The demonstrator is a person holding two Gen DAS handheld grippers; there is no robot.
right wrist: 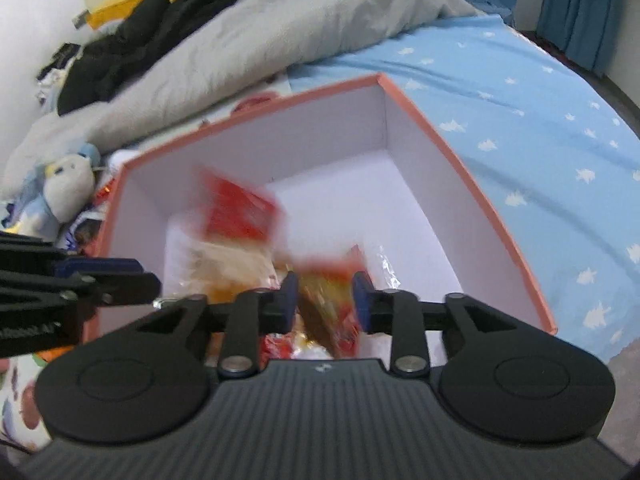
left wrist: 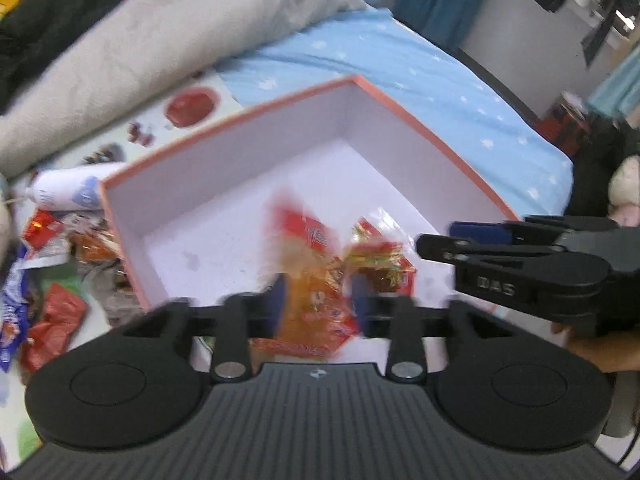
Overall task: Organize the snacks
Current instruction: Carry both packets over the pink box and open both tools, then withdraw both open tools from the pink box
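Left gripper (left wrist: 318, 300) stands parted, a blurred orange-red snack packet (left wrist: 316, 312) loose between its pads; right gripper (right wrist: 325, 300) likewise spread around a red-gold packet (right wrist: 328, 300). Both hang over the pink-rimmed box (left wrist: 240, 148). Beyond, 1 grey duvet (left wrist: 160, 32) on a blue sheet (left wrist: 400, 60)

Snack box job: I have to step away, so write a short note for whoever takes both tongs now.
Left tongs: jaws apart, an orange packet between them, blurred, seemingly dropping.
Right tongs: jaws apart, a red-gold packet between them.
Both hang over the pink box on the bed.
Done: a few packets lie in the box.
Left: loose snacks remain beside the box, on its left in the left wrist view.
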